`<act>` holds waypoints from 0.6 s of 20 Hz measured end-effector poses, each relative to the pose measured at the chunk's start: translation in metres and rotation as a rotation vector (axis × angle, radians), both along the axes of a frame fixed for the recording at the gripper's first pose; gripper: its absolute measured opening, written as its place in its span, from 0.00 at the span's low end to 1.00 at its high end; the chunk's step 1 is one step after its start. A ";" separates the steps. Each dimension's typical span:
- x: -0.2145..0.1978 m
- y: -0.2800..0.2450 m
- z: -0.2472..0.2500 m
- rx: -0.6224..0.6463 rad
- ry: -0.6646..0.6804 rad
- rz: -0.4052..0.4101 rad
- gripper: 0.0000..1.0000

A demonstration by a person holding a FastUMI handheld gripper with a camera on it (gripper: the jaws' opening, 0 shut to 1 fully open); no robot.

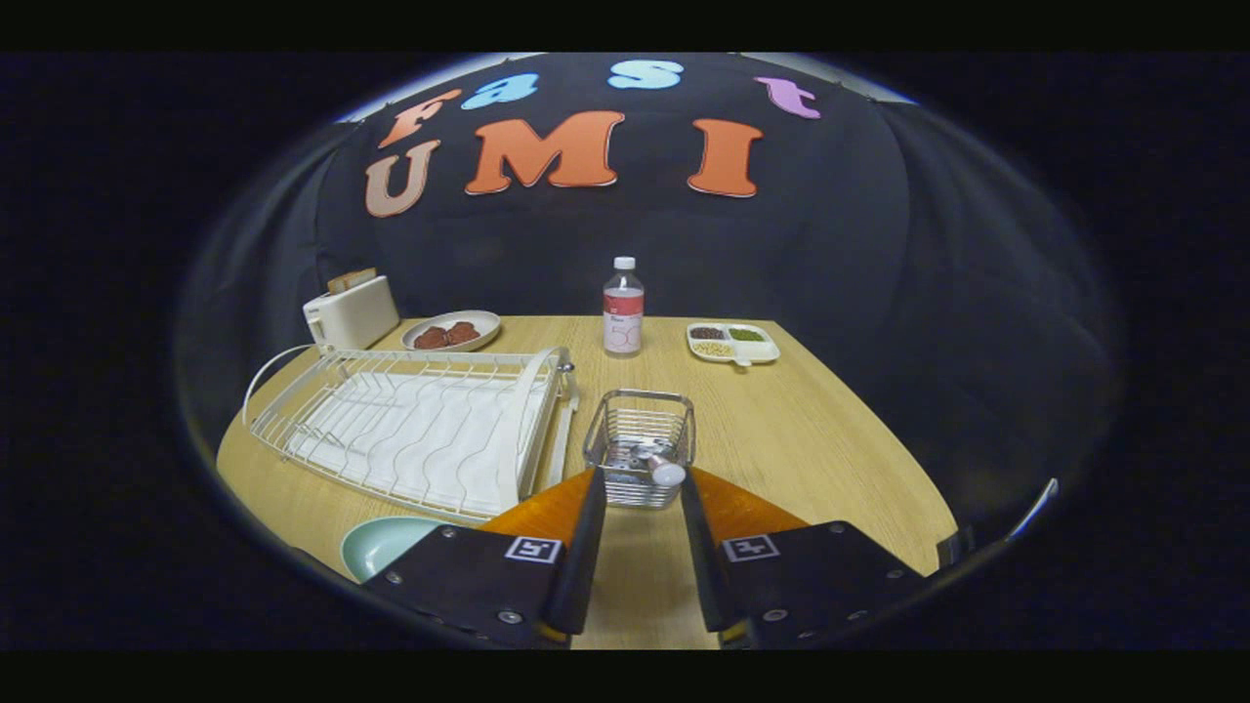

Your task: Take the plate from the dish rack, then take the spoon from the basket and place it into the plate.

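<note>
Gripper view: gripper (640,480) open, holding nothing. Spoon (661,468) stands in wire basket (640,446) dead ahead, handle end between the fingertips. Green plate (386,544) already on table, left of left finger.

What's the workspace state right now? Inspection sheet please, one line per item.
Surface: wooden table, bare ahead of the basket's right side.
Job's things: pale green plate lies on the table beside the left finger, out of the white dish rack; spoon lies in the wire basket.
Clutter: toaster, plate of food, bottle, divided snack tray, all at the far edge.
Grippers: gripper open, fingertips on either side of the basket's near end, holding nothing.
Cables: a white cord loops by the rack's far left corner.
Surroundings: black cloth wall.
</note>
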State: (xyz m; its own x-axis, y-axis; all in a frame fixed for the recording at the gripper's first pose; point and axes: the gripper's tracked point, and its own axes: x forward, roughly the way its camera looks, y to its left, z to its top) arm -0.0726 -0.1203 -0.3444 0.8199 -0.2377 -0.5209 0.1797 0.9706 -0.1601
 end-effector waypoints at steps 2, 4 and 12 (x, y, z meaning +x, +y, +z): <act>0.005 -0.004 -0.003 -0.040 -0.005 0.010 0.34; 0.010 -0.009 -0.003 -0.087 -0.012 0.016 0.22; 0.021 0.017 0.003 0.019 -0.018 0.073 0.11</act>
State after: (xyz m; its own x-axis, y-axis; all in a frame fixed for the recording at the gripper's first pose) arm -0.0514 -0.1032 -0.3414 0.8437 -0.1675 -0.5101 0.1114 0.9840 -0.1389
